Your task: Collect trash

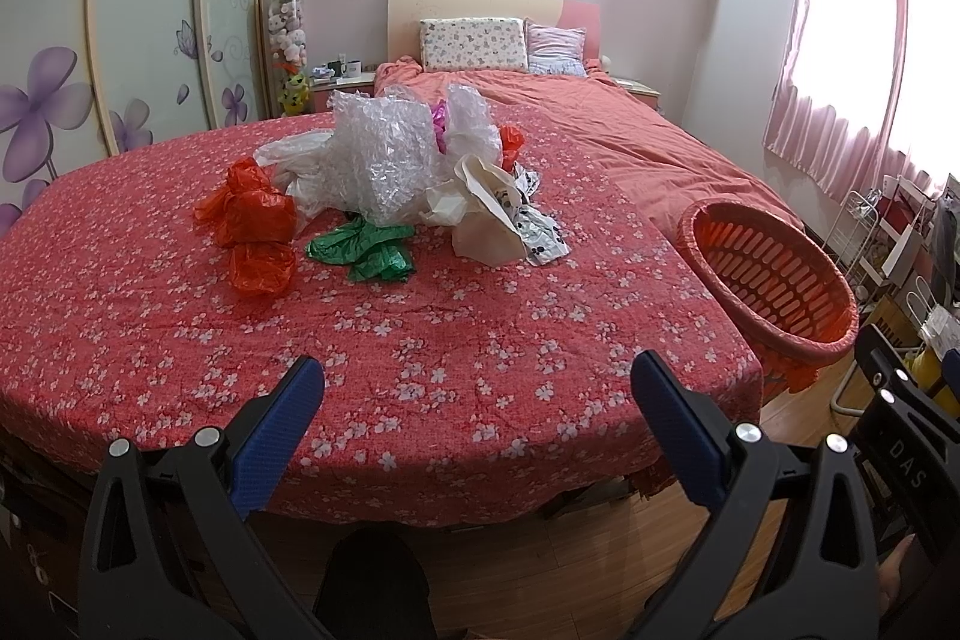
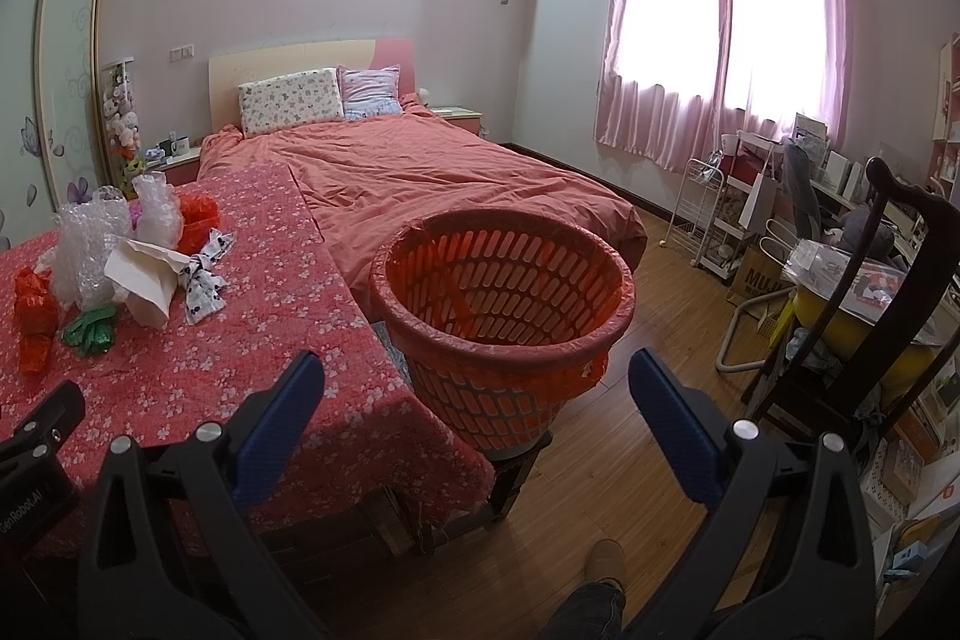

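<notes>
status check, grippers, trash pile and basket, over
Left gripper open, empty, short of the table. Right gripper open, empty, facing the basket. Trash pile untouched on the tablecloth. Nothing in the way.

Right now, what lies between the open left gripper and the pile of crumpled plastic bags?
Only bare red floral tablecloth lies between the left gripper and the pile of crumpled plastic bags, as the left wrist view shows.

The bubble wrap (image 1: 378,160) hides most of a pink scrap (image 1: 440,119) behind it. The orange basket (image 2: 504,304) covers its own stand, and its floor cannot be seen. Shelf clutter (image 2: 840,184) right of the basket is too small to identify.
</notes>
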`<action>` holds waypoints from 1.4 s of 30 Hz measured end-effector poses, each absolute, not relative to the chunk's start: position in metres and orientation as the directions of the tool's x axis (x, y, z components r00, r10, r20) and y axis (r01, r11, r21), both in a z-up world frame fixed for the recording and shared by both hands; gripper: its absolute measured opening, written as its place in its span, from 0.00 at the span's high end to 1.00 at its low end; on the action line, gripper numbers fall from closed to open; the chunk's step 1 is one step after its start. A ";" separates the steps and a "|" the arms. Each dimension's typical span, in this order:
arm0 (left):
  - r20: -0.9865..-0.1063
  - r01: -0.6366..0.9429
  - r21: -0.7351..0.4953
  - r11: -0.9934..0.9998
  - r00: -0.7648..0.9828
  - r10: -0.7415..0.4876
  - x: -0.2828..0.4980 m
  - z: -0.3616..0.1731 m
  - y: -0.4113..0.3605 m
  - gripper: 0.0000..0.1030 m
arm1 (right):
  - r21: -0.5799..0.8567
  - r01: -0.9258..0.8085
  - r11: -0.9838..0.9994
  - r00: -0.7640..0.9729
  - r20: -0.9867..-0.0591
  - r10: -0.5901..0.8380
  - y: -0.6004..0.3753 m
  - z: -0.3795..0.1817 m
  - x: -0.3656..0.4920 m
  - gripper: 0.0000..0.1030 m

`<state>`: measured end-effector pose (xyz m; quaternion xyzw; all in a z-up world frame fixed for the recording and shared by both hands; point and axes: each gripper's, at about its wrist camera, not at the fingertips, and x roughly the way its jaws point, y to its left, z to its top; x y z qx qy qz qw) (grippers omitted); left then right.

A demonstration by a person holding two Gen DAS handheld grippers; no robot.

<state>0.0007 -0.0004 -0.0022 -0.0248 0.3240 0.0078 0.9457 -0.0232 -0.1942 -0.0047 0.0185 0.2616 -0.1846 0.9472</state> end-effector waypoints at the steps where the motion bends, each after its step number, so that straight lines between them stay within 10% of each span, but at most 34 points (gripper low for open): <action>1: -0.613 -0.030 -0.042 0.999 0.790 -0.002 0.001 -0.002 0.000 0.02 | -0.061 0.359 0.931 0.795 -0.502 -0.340 -0.194 -0.005 -0.023 0.04; 30: -0.607 -0.060 -0.059 0.996 0.795 0.011 0.012 -0.003 0.017 0.02 | -0.058 0.345 0.937 0.796 -0.511 -0.325 -0.191 -0.002 -0.007 0.04; 42: -0.618 -0.188 -0.100 0.977 0.782 0.088 0.035 -0.013 0.097 0.02 | 0.036 0.128 0.991 0.839 -0.537 -0.089 -0.123 -0.001 0.052 0.04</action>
